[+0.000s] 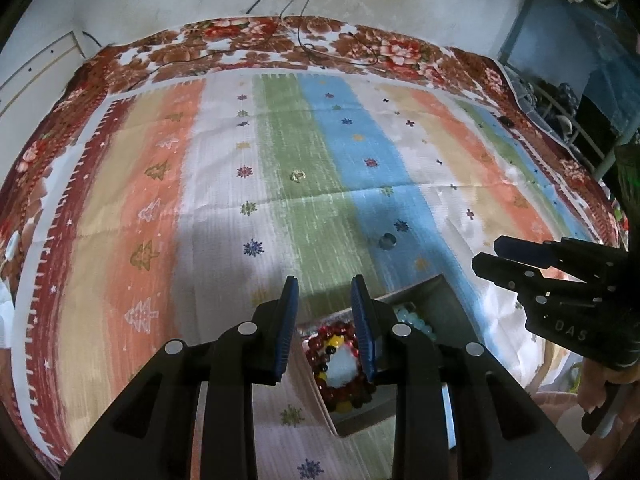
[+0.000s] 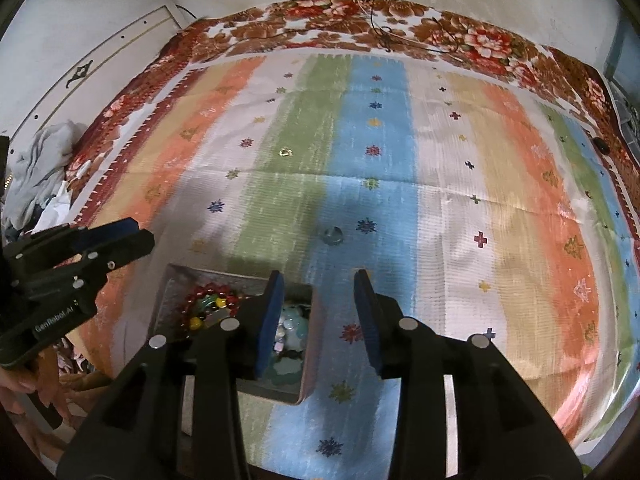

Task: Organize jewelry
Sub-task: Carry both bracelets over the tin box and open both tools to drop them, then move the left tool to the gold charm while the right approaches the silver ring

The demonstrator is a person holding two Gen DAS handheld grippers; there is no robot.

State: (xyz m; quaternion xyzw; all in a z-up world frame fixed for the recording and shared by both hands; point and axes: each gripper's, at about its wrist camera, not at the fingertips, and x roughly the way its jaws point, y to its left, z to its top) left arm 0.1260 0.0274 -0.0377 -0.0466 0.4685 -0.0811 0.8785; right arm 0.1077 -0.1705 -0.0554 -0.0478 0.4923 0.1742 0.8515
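Note:
A grey open box (image 1: pixel 436 300) (image 2: pixel 172 284) sits on the striped cloth at the near edge. It holds a red and yellow beaded bracelet (image 1: pixel 340 384) (image 2: pixel 208 300) and pale green beads (image 1: pixel 416 316) (image 2: pixel 294 326). My left gripper (image 1: pixel 324 292) is open and empty, hovering over the bracelet. My right gripper (image 2: pixel 318 284) is open and empty, just right of the box; it also shows in the left wrist view (image 1: pixel 496 256). A silver ring (image 1: pixel 387 241) (image 2: pixel 332 235) lies on the blue stripe beyond the box. A small gold ring (image 1: pixel 296 176) (image 2: pixel 285 153) lies farther out on the green stripe.
The striped cloth (image 1: pixel 224 184) (image 2: pixel 500 200) covers a floral blanket (image 1: pixel 248 36) on a bed. Wires (image 1: pixel 304 4) hang down the white wall at the back. A pile of clothes (image 2: pixel 36 176) lies at the left. A blue metal rack (image 1: pixel 568 92) stands at the right.

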